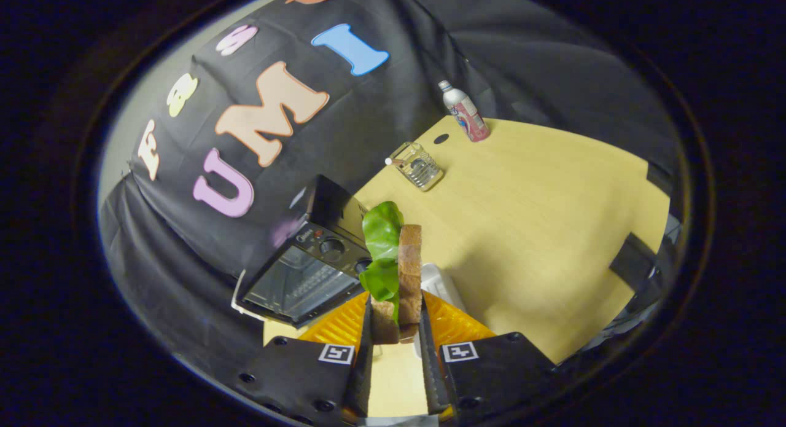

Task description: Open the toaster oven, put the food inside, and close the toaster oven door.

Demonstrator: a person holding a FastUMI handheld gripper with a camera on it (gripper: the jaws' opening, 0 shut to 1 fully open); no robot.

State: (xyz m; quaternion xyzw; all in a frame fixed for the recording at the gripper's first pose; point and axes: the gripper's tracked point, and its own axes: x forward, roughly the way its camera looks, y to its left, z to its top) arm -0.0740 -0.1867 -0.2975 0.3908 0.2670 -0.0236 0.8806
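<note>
We held the sandwich (398, 279) (bread and lettuce) pinched between both fingers of the gripper (396, 338), lifted at lower centre to reach the toaster oven (307, 261)

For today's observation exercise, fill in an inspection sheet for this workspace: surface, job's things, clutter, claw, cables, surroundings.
Surface: pale wooden table, with a dark round hole near its far edge.
Job's things: toaster oven, door looks closed; sandwich of bread and green lettuce, lifted off the table.
Clutter: bottle standing at the far edge; clear glass dish near it; white object beyond the sandwich, identity unclear.
Claw: claw shut on the sandwich, both fingers pressing it.
Cables: nothing seen.
Surroundings: black cloth wall behind the table.
</note>
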